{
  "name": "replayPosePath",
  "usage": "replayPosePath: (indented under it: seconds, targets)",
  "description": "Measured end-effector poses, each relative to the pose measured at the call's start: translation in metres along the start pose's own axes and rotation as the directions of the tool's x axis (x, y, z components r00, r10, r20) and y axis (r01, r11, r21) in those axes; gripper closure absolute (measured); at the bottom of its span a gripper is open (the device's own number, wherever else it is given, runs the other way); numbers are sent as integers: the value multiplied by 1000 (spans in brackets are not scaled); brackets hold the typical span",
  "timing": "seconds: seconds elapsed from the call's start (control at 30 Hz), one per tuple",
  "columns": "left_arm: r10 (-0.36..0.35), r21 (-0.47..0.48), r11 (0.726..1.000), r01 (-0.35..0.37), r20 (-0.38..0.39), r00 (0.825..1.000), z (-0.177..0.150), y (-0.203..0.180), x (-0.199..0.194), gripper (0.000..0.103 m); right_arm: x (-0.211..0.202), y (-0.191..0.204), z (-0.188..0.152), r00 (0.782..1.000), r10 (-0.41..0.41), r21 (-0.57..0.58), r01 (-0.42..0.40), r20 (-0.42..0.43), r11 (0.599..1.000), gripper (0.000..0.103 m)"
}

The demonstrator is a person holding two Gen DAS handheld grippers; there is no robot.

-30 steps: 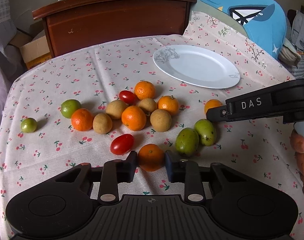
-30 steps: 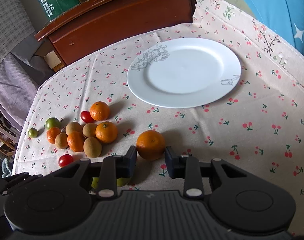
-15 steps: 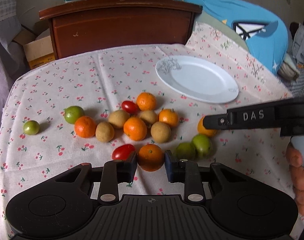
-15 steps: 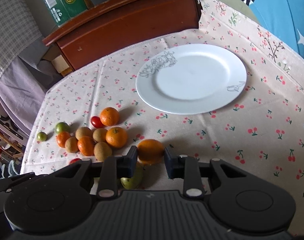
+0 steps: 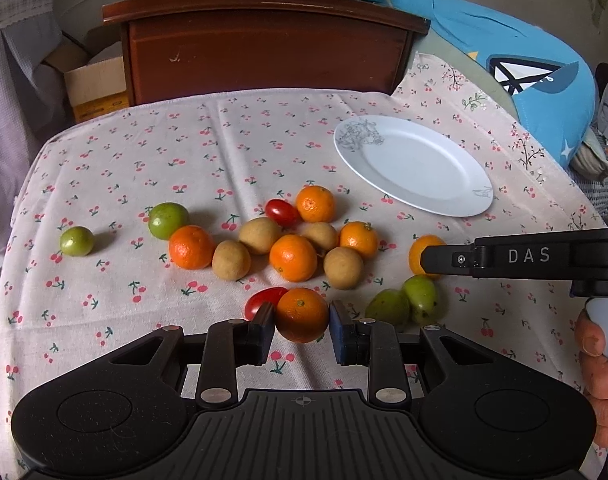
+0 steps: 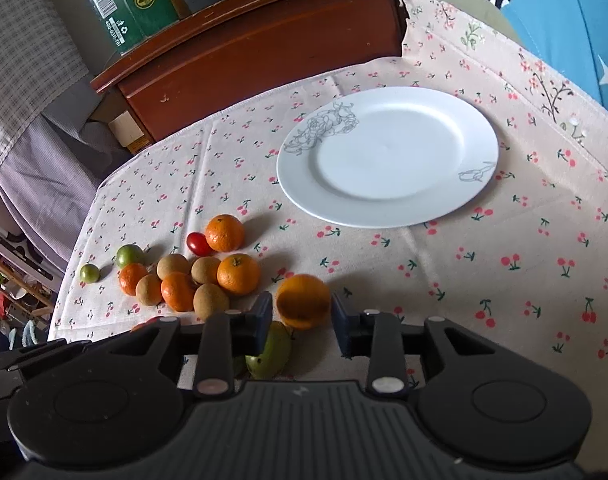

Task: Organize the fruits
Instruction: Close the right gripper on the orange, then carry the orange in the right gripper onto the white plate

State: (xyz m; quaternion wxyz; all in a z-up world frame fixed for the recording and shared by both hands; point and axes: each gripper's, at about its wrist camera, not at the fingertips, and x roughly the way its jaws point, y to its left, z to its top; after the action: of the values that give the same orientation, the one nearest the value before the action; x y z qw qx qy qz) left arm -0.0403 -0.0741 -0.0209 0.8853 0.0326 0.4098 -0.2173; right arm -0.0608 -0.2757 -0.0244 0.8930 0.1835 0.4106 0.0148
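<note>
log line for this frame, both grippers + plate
left gripper: jaws on orange | right gripper: jaws on another orange | plate: bare | other fruit on tablecloth

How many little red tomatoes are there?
2. One tomato sits beside the far orange; the other peeks beside the left claw. Others may be hidden.

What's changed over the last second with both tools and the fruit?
Both tools rose: the left tool lifted a round orange mandarin off the cherry-print tablecloth, and the right tool lifted another mandarin. The white plate and the other fruit stayed put.
</note>
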Motion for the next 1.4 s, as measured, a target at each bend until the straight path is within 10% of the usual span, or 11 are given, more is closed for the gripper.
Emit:
replayPosePath:
  seconds: [0.43,0.63,1.1,1.4]
  targets:
    - [-1,-44,999,0,-26,1000,-3,7,7,76,7,-5,2,1000,-22,40,22,12,999,57]
    - [8,-49,999,-7,4,1000,0,6,3,77,15,0,1,1000,-27,9,28,-8,1000,74]
    - [-113,-57,991,120,113,987,59,-3,-28,77,-37,13,31,996,84,-31,-83,40,996,75]
    - [-197,-10,980,198,63,978,86,-20,8,77,-29,-29,61,998,5,69,-9,57,998,75]
